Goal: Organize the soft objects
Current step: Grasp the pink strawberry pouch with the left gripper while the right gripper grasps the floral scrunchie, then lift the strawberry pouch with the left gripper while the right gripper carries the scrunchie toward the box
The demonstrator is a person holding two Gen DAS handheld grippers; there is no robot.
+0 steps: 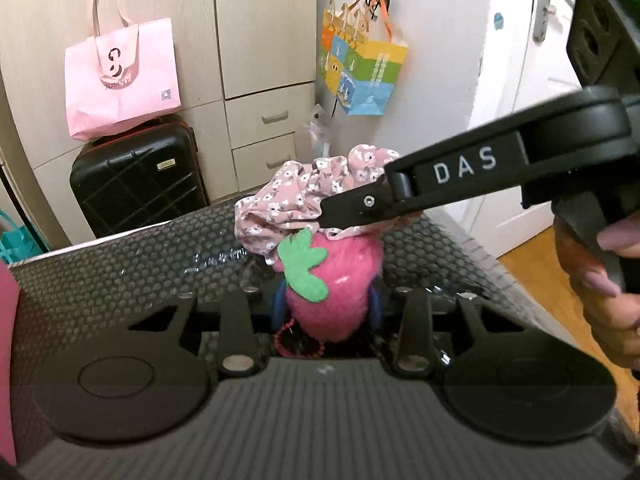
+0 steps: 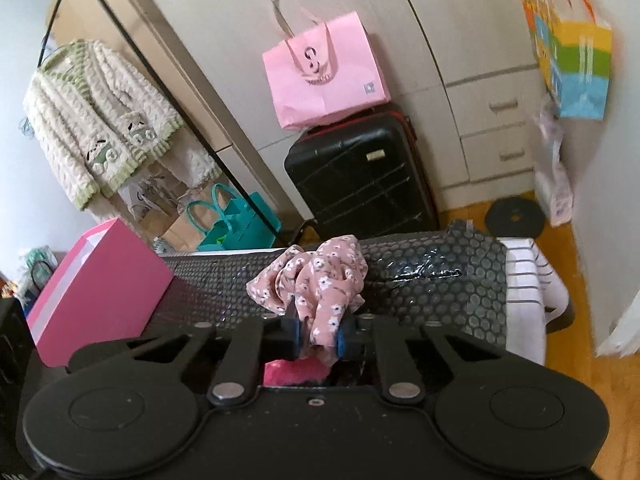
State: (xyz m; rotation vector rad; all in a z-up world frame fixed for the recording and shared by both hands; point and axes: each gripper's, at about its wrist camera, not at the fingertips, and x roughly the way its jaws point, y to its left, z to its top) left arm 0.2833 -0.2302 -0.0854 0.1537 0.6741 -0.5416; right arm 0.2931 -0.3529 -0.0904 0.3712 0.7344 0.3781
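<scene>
My left gripper [image 1: 328, 304] is shut on a fluffy pink strawberry plush [image 1: 340, 280] with a green felt leaf, held above the black dotted table cover [image 1: 120, 264]. My right gripper [image 2: 318, 336] is shut on a pink floral cloth [image 2: 320, 276] and holds it bunched above the cover. In the left wrist view the right gripper [image 1: 332, 212] reaches in from the right and the floral cloth [image 1: 296, 196] hangs over the top of the plush. A bit of the pink plush [image 2: 288, 372] shows below the right gripper.
A pink box [image 2: 96, 288] stands on the table's left side. Behind the table are a black suitcase [image 2: 360, 172] with a pink paper bag [image 2: 324, 72] on top, cream cabinets, teal bags [image 2: 236, 220] and a striped cloth [image 2: 528, 276] at the table's right end.
</scene>
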